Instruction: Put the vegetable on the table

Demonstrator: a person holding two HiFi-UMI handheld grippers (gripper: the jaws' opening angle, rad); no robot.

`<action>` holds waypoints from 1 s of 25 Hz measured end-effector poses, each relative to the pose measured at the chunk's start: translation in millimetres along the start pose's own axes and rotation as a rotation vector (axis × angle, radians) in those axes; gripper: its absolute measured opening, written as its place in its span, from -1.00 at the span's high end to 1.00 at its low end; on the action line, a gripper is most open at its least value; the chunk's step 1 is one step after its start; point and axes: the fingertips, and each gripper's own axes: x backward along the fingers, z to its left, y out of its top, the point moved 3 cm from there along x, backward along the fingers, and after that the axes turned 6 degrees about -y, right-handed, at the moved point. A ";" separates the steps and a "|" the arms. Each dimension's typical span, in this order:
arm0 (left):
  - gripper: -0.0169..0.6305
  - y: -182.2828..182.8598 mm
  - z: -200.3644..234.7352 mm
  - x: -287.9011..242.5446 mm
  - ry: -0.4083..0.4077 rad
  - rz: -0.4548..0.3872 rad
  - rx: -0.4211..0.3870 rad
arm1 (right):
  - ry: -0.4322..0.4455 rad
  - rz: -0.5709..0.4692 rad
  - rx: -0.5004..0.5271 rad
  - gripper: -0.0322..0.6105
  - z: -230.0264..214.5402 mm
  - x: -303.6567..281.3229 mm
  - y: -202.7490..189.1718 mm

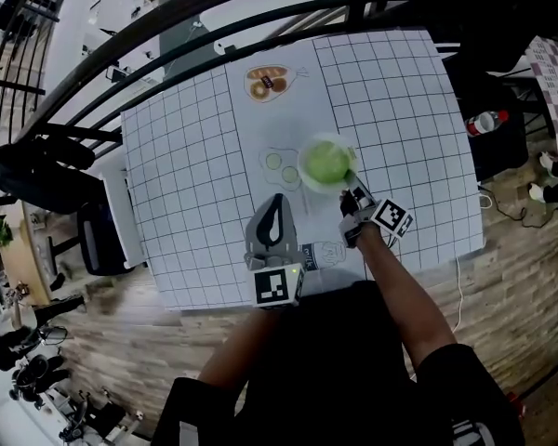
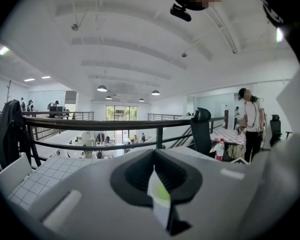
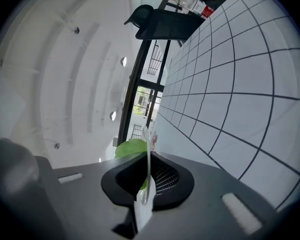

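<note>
The right gripper (image 1: 352,195) has its fingers pinched narrow on the rim of a clear plate (image 3: 148,154). The plate carries the round green vegetable (image 1: 326,162), mid-frame over the gridded desk (image 1: 195,156). The left gripper (image 1: 276,203), just lower left, has its fingers together and empty. The leafy head looks light but free to roll, and the thin rim is probably slick, so the plate is best kept level.
</note>
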 end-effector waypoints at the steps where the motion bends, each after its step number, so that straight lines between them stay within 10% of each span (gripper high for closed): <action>1: 0.92 0.8 0.2 -1.2 -0.001 -0.002 0.001 | -0.007 0.008 0.011 0.87 -5.2 -2.8 -1.1; 25: 0.92 4.6 14.1 6.3 0.016 -0.036 0.073 | -0.133 0.033 -0.044 0.88 -71.7 -26.5 -26.1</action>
